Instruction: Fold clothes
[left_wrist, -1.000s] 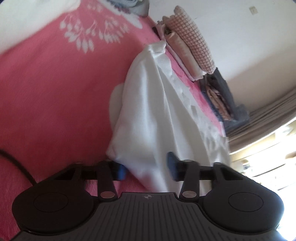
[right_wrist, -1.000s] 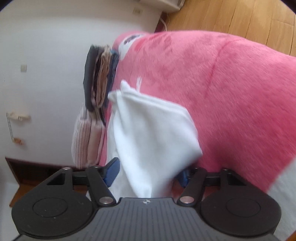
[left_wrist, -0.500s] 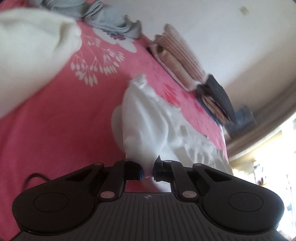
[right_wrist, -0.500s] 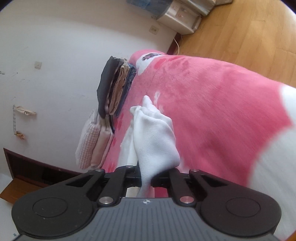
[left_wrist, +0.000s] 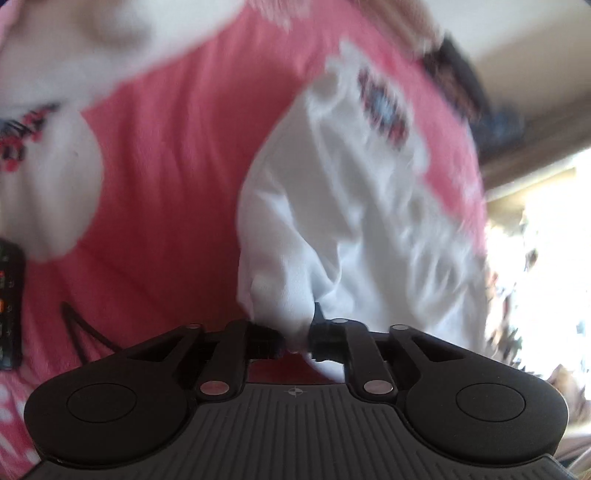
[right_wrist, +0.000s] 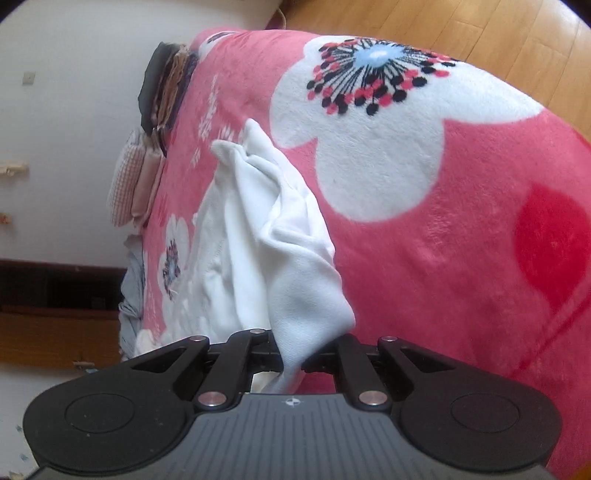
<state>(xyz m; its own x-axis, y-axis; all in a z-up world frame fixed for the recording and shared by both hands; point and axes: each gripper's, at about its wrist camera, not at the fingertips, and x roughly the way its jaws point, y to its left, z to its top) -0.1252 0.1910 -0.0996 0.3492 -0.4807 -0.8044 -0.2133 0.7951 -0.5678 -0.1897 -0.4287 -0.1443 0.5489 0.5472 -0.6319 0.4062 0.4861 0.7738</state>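
Left gripper (left_wrist: 295, 341) clamped narrow on a bunched fold of white garment (left_wrist: 343, 206), lower centre of left wrist view; jaws just eased a little wider, cloth still pinched between black pads. Right gripper (right_wrist: 291, 363) likewise closed tight on a corner of same white garment (right_wrist: 266, 236), lower centre of right wrist view.

Garment: soft, thin knit or fleece, matte white, heavily creased; rises from each jaw pair as a draped, twisted ridge toward upper centre, rest lying rumpled on blanket. Stitched seam visible along left part in right view.

Pink blanket (right_wrist: 461, 229): plush, fuzzy pile, large rounded white flower shapes with black, red and blue dotted centres, one solid red patch at right edge. Covers most of both views. Left view strongly motion-blurred, so details smeared.

Around: folded clothes stack (right_wrist: 162, 85), dark, tan and beige layers, upper left of right view; checked pink folded pile (right_wrist: 129, 184) just below it, against pale wall. Grey crumpled cloth (right_wrist: 131, 295) at left edge of blanket. Wooden floor (right_wrist: 480, 37) upper right. In left view, black cable (left_wrist: 81, 328) lower left on blanket, dark remote-like object (left_wrist: 9, 302) at far left edge, bright window glare at right.

Garment ridge hides blanket directly ahead of both jaw pairs.
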